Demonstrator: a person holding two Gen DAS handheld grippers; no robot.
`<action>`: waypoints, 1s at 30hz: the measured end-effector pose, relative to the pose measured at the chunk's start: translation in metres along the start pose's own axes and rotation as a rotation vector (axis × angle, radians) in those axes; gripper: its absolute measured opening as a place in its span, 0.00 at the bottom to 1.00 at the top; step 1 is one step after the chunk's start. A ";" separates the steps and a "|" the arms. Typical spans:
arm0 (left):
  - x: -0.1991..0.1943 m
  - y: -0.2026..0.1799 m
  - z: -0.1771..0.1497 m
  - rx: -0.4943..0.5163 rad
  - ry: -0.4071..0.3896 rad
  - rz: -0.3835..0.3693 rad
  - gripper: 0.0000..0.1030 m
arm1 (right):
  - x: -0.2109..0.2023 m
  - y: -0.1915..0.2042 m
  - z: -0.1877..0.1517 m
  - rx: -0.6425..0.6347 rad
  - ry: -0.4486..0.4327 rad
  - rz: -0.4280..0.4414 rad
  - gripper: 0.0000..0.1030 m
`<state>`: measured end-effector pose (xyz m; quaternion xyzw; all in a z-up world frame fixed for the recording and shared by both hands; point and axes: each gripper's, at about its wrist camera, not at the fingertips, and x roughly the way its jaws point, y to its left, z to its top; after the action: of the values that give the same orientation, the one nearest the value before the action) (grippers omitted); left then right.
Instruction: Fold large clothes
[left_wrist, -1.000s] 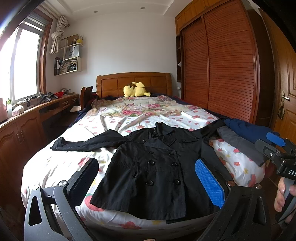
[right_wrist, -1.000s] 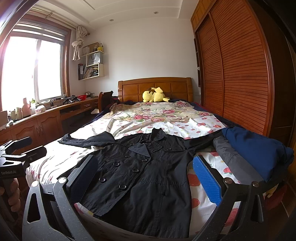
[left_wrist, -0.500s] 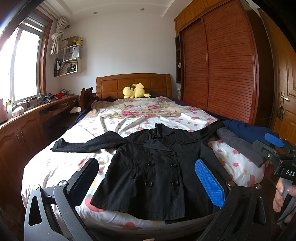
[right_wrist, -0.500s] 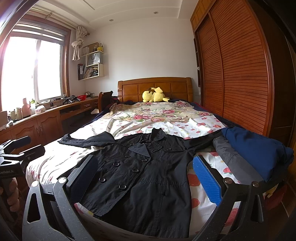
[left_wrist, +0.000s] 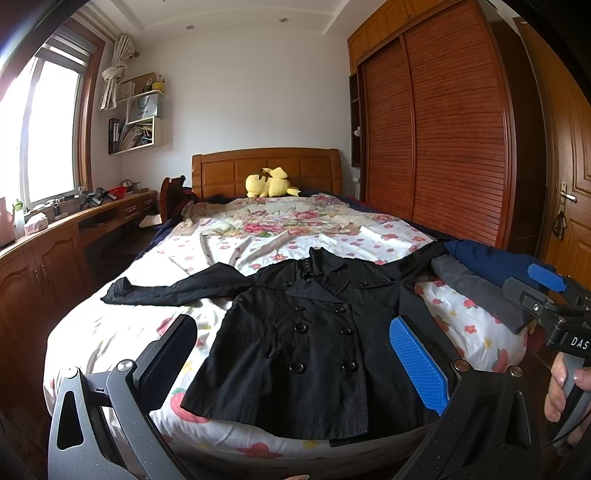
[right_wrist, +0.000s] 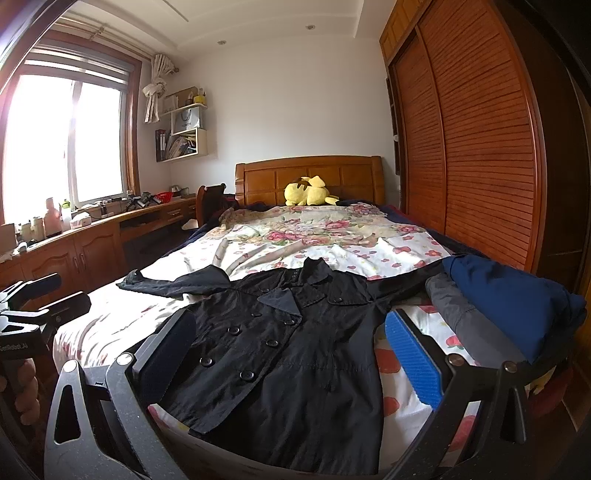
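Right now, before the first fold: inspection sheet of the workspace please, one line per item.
Surface: bed with white floral sheet, rumpled toward the wooden headboard.
Job's things: black double-breasted button coat lying flat, front up, buttoned, its sleeves spread out to either side, hem at the near edge of the bed.
Clutter: folded navy blue garment and folded grey garment at the bed's right edge, over the end of one coat sleeve; yellow plush toy by the headboard.
Grippers: left gripper and right gripper both above the near edge of the bed, jaws wide apart, holding nothing.
Cables: nothing seen.
Surroundings: slatted wooden wardrobe on the right, wooden desk under the window on the left.
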<state>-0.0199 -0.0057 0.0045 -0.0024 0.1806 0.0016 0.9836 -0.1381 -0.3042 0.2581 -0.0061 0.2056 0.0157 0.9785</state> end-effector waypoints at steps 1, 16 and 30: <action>0.000 0.000 0.000 -0.001 0.000 -0.001 1.00 | 0.000 0.001 0.001 0.000 0.000 0.000 1.00; 0.026 0.015 -0.002 -0.033 0.058 0.027 1.00 | 0.016 0.001 -0.001 0.004 0.028 0.051 1.00; 0.089 0.036 -0.001 -0.061 0.138 0.095 1.00 | 0.085 0.011 -0.015 -0.039 0.130 0.112 1.00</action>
<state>0.0625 0.0305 -0.0282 -0.0239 0.2477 0.0536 0.9671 -0.0668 -0.2911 0.2103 -0.0143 0.2684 0.0741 0.9603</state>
